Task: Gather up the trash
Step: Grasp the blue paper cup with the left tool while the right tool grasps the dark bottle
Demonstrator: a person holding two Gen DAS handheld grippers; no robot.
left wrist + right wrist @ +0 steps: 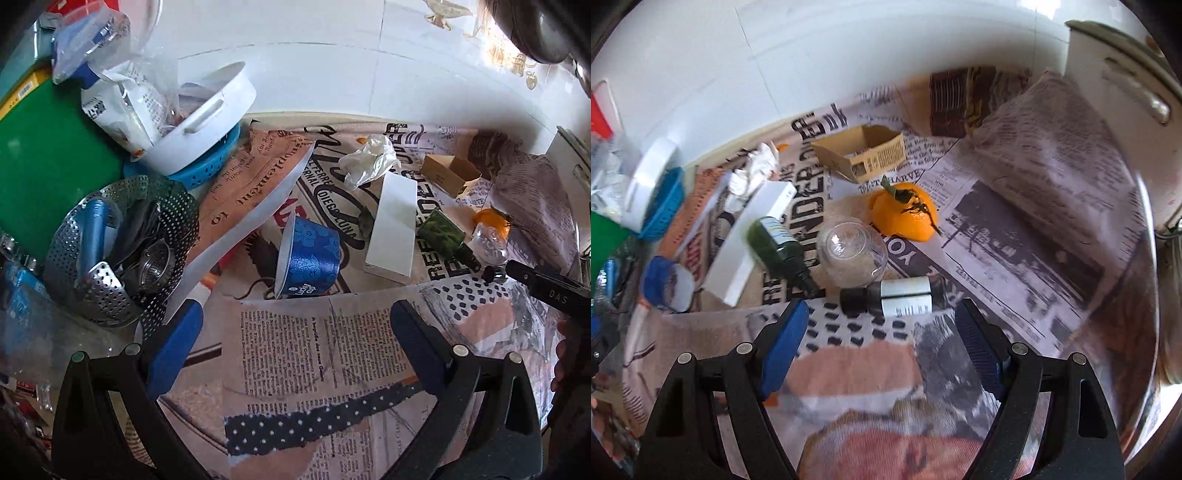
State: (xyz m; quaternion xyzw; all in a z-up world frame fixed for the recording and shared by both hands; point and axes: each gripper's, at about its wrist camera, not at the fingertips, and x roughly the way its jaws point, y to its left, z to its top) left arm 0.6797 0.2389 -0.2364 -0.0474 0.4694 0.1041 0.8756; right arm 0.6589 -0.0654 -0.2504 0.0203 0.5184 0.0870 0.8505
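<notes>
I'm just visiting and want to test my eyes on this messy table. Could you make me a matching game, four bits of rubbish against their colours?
Things:
1. paper cup
2. peel
3. long box
4. cardboard box

Colours:
a. brown
b. white
c. blue
d. orange

Pairs: 1-c, 2-d, 3-b, 4-a
</notes>
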